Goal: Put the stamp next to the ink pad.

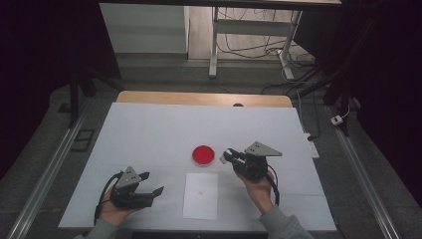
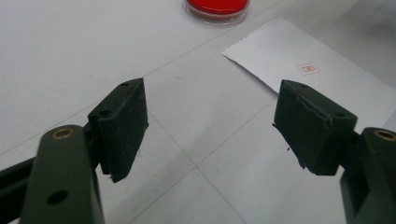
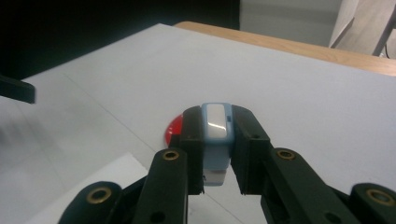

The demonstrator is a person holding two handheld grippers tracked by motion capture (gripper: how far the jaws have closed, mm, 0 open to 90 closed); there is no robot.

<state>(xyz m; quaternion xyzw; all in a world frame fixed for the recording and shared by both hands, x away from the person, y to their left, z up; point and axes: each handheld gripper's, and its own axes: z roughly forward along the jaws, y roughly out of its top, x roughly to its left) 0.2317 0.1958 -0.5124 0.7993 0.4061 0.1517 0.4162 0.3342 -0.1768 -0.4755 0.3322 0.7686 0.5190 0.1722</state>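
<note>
Red ink fills the round ink pad (image 1: 203,155), which sits near the middle of the white table (image 1: 149,129). The right gripper (image 1: 229,156) is clamped tight on a small blue and white stamp (image 3: 216,135). It holds the stamp just beside the pad, at the pad's 3 o'clock in the high view. The sheet of paper (image 1: 200,196) lies at the pad's 6 o'clock and already has a little red mark (image 2: 308,68) on it. The left gripper (image 1: 152,183) waits with its jaws wide apart and nothing in them, at the paper's 9 o'clock. I think this is the inking step. Next, the stamp's face must turn down and press flat on the red ink, then go onto a bare spot of the paper. The left gripper could hold the paper so it does not slide.
</note>
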